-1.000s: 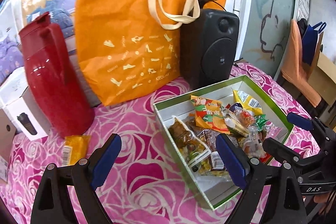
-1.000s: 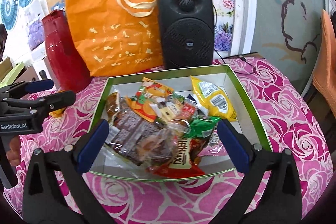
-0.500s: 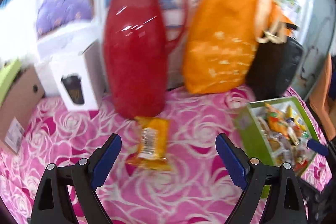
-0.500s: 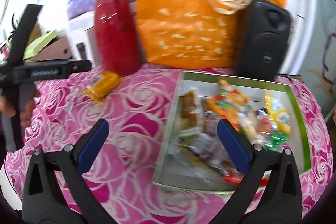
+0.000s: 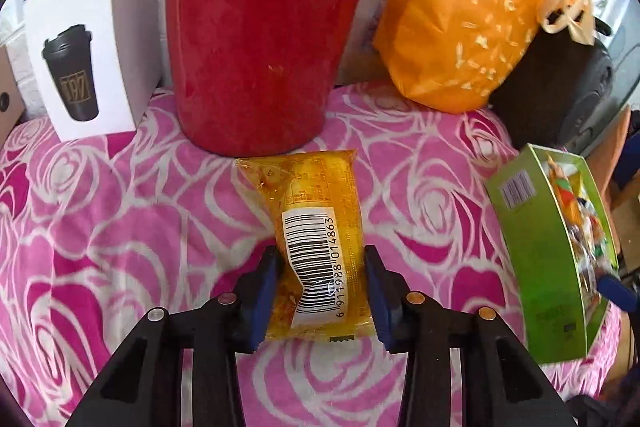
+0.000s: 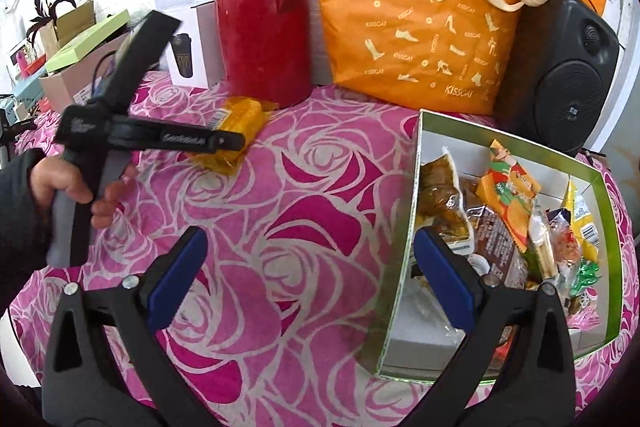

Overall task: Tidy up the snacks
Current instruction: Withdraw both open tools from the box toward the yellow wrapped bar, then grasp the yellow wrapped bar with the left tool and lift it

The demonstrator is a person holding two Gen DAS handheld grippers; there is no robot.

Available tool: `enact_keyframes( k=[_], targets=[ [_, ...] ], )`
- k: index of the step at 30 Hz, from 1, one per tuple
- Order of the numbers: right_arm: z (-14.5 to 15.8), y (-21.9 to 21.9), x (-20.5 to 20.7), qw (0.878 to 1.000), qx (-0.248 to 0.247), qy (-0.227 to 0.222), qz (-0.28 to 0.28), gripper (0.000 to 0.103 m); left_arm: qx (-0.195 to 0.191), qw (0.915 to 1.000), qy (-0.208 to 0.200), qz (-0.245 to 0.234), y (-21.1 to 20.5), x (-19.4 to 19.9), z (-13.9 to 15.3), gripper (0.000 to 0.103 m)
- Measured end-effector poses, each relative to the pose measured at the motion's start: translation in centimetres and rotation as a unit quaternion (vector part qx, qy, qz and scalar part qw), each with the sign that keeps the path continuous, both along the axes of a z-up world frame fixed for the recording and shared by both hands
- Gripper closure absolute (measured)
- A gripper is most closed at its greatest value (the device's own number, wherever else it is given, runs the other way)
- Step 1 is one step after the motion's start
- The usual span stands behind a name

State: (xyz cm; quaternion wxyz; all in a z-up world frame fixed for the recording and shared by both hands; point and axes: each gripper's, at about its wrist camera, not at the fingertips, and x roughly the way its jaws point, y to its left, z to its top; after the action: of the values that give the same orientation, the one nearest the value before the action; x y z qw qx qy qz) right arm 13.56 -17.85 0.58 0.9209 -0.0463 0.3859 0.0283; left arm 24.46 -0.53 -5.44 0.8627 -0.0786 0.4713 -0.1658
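Bright, even light; glare on the red jug (image 5: 256, 27); fisheye-bent, dark-cornered edges; slight blur

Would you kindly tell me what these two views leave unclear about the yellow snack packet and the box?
- yellow snack packet, left wrist view: front label faces down; only its barcode side shows.
- Left gripper: pad contact cannot be told; right wrist view blocks it.
- green box: bottom layer buried under snacks.

- The left wrist camera sits low and close over the yellow snack packet (image 5: 320, 247), facing the red jug (image 5: 260, 27).
- The right wrist camera hangs farther back, looking across the table (image 6: 300, 227).
- Both views take in the packet, the jug, the orange bag (image 6: 432, 15) and the green box (image 6: 600, 183).
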Motion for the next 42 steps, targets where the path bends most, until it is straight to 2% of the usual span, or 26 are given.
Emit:
enact_keyframes(
  k=[3, 8, 11, 12, 13, 16, 20, 22, 25, 29, 31, 32, 33, 37, 42],
  targets=[
    [-0.7, 0.2, 0.2, 1.000, 0.009, 0.007, 0.008, 0.001, -0.025, 0.9995, 0.007, -0.015, 0.4, -2.7, 0.2, 0.062],
    [-2.7, 1.8, 0.3, 0.998, 0.037, 0.033, 0.040, 0.001, -0.027, 0.9988, 0.010, -0.039, 0.1, -8.2, 0.3, 0.060],
    [-3.8, 3.4, 0.2, 0.996, 0.040, 0.047, 0.067, 0.000, -0.038, 0.9987, 0.005, -0.033, 1.1, -9.9, 1.0, 0.045],
    [-4.0, 3.9, 0.2, 0.997, 0.022, 0.044, 0.063, 0.000, -0.045, 0.9987, 0.002, -0.026, 1.7, -10.0, 1.3, 0.039],
    [-4.2, 4.2, 0.2, 0.997, 0.011, 0.044, 0.063, 0.000, -0.053, 0.9984, -0.004, -0.018, 2.3, -10.1, 1.8, 0.037],
    [-4.1, 4.6, 0.5, 0.997, 0.026, 0.042, 0.066, 0.000, -0.075, 0.9971, -0.009, -0.003, 3.8, -9.3, 2.6, 0.037],
    [-3.8, 5.8, 0.5, 0.994, 0.060, 0.037, 0.085, 0.000, -0.079, 0.9964, -0.011, -0.027, 3.2, -9.1, 2.9, 0.039],
    [-4.4, 6.6, 0.9, 0.992, 0.065, 0.046, 0.096, 0.000, -0.078, 0.9962, -0.001, -0.039, 2.6, -9.0, 2.4, 0.049],
    [-5.5, 7.1, 1.7, 0.988, 0.100, 0.058, 0.101, 0.001, -0.077, 0.9958, 0.017, -0.047, 2.0, -8.7, 1.2, 0.058],
    [-6.3, 7.3, 2.7, 0.985, 0.131, 0.070, 0.087, 0.022, -0.077, 0.9955, 0.030, -0.046, 1.8, -8.1, 0.3, 0.061],
    [-6.9, 7.2, 3.3, 0.984, 0.140, 0.078, 0.077, 0.042, -0.072, 0.9956, 0.035, -0.049, 1.5, -7.8, -0.1, 0.065],
    [-7.1, 7.1, 3.4, 0.980, 0.158, 0.088, 0.082, 0.057, -0.075, 0.9954, 0.038, -0.046, 1.4, -7.8, -0.2, 0.065],
    [-7.0, 7.0, 3.1, 0.979, 0.166, 0.087, 0.082, 0.061, -0.077, 0.9954, 0.037, -0.042, 1.4, -7.8, -0.1, 0.067],
    [-5.3, 7.3, 1.5, 0.983, 0.139, 0.067, 0.096, 0.065, -0.076, 0.9959, 0.020, -0.046, 0.9, -9.1, 1.5, 0.067],
    [-2.1, 6.2, -0.6, 0.987, 0.129, 0.016, 0.090, 0.065, -0.077, 0.9949, -0.025, -0.060, -0.7, -10.3, 5.5, 0.067]
  ],
)
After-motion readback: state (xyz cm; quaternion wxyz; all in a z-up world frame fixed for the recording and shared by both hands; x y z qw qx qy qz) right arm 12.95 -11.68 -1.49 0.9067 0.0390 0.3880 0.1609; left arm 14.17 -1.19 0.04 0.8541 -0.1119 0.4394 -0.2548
